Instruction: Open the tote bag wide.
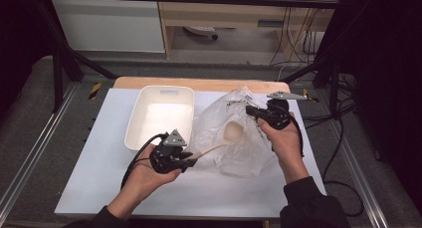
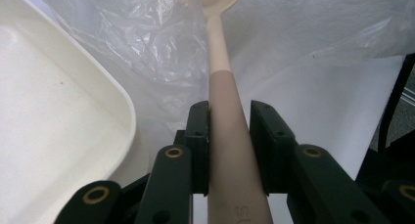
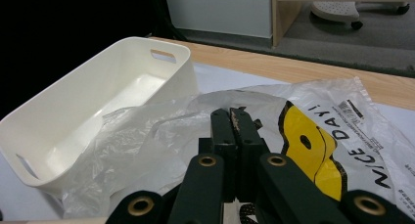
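Crinkly clear plastic bag (image 1: 234, 133) pinched in right jaws, smooth beige spoon (image 1: 226, 138) clamped in left.

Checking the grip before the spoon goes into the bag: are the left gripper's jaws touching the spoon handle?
Touching. In the left gripper view the left gripper has both jaws pressed against the sides of the spoon handle, with no gap.

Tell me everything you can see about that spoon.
The spoon is pale beige, looks wooden or plastic, with a round bowl and a long handle that thickens toward its end. The left gripper is shut on the handle, the jaws pressing on both sides. The spoon points up and away to the right, its bowl over the crumpled clear plastic bag, beside the white tub.
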`<action>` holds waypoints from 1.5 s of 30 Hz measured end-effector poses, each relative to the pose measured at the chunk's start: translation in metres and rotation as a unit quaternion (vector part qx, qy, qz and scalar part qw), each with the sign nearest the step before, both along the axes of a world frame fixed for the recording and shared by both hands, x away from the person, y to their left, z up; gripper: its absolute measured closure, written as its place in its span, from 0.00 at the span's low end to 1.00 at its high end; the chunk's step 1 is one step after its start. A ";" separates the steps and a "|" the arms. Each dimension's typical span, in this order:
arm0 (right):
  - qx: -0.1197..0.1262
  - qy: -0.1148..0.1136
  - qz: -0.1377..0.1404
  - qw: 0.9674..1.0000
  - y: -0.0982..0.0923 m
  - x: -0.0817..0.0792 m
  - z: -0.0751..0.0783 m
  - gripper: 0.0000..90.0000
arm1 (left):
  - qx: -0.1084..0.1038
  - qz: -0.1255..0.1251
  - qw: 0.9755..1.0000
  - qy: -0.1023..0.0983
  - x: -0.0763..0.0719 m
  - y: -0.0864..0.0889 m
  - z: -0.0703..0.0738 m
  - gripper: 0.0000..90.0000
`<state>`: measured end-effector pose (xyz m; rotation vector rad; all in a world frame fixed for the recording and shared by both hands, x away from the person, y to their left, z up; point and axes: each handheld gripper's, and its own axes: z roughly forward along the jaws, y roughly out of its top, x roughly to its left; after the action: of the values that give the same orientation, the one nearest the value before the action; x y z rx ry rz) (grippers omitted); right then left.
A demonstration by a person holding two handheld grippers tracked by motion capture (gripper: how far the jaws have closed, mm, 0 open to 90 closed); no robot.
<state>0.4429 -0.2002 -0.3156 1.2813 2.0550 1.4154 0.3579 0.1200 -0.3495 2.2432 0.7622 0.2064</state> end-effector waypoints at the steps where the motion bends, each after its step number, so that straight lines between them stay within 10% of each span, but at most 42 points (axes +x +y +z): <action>1: -0.001 -0.002 0.001 1.000 0.000 -0.001 0.001 1.00 | 0.000 0.001 1.000 -0.001 0.001 0.000 -0.001 0.78; 45: 0.012 -0.005 0.008 1.000 0.008 -0.007 0.006 1.00 | 0.009 0.005 0.999 -0.034 0.024 -0.077 -0.013 0.78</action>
<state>0.4363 -0.1923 -0.3094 1.2676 2.0529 1.4534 0.3817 0.0425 -0.3628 2.2377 0.7390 0.2943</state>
